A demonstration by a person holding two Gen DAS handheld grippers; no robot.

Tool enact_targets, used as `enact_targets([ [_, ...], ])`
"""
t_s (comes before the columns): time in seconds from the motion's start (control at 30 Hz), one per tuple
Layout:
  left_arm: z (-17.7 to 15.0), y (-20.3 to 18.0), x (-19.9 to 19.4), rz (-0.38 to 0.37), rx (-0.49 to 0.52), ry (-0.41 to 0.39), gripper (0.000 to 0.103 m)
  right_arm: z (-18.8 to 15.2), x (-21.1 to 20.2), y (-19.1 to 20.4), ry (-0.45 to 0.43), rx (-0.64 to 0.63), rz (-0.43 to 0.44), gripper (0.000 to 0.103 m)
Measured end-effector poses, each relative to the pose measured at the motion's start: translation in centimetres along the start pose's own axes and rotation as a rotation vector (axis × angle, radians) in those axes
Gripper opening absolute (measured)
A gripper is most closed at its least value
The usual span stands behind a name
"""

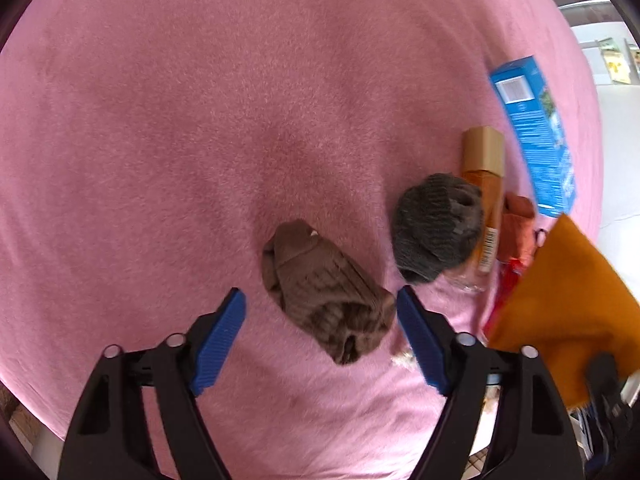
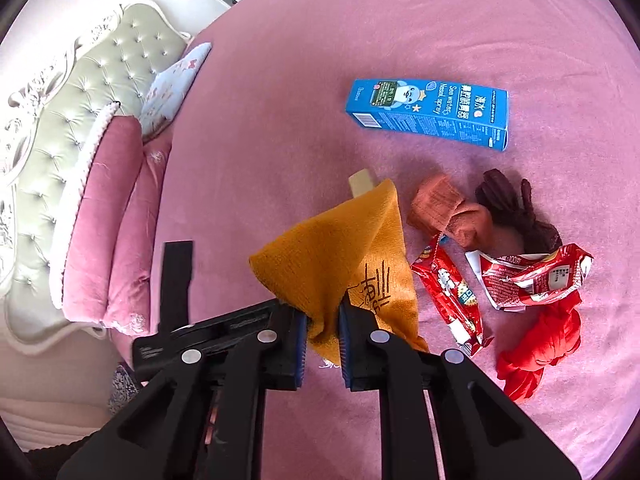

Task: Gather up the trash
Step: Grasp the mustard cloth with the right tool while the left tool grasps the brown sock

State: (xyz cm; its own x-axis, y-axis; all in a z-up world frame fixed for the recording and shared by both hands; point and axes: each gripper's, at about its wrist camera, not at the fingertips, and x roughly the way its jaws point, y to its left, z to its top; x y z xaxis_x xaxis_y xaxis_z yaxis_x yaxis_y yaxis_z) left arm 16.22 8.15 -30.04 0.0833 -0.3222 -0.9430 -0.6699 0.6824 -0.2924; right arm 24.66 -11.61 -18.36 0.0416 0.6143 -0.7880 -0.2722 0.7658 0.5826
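Right wrist alone shows red wrappers — tongs clamp yellow cloth.

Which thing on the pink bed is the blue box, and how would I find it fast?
Look at the big pink blanket covering the bed, then find the pile of socks and red wrappers lying on it. Just beyond that pile, apart from it, the blue box lies flat. It is the only blue, hard-edged thing there, printed with "Sea water Nasal spray".
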Motion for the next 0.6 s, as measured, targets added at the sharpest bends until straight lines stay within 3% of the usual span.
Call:
enact_targets([
  [0.03,0.2,-0.1,0.7,0.015,-0.001,0.014,0.053,0.2,0.2,0.2,0.001,0.000,-0.001,0.013],
  [0.13,0.3,-0.7,1.6,0.081,0.009,0.020,0.031,0.2,0.1,0.0,0.005,0.003,0.004,0.013],
  [0.23,-0.2,-1.3,1.2,0.080,0.043,0.009,0.010,0.0,-0.3,-0.2,0.005,0.010,0.009,0.013],
  [0.6,-4.6,-2.0,-6.2,-0.017,0.163,-0.067,0.009,-3.1,-4.5,0.3,-0.050,0.035,0.023,0.013],
])
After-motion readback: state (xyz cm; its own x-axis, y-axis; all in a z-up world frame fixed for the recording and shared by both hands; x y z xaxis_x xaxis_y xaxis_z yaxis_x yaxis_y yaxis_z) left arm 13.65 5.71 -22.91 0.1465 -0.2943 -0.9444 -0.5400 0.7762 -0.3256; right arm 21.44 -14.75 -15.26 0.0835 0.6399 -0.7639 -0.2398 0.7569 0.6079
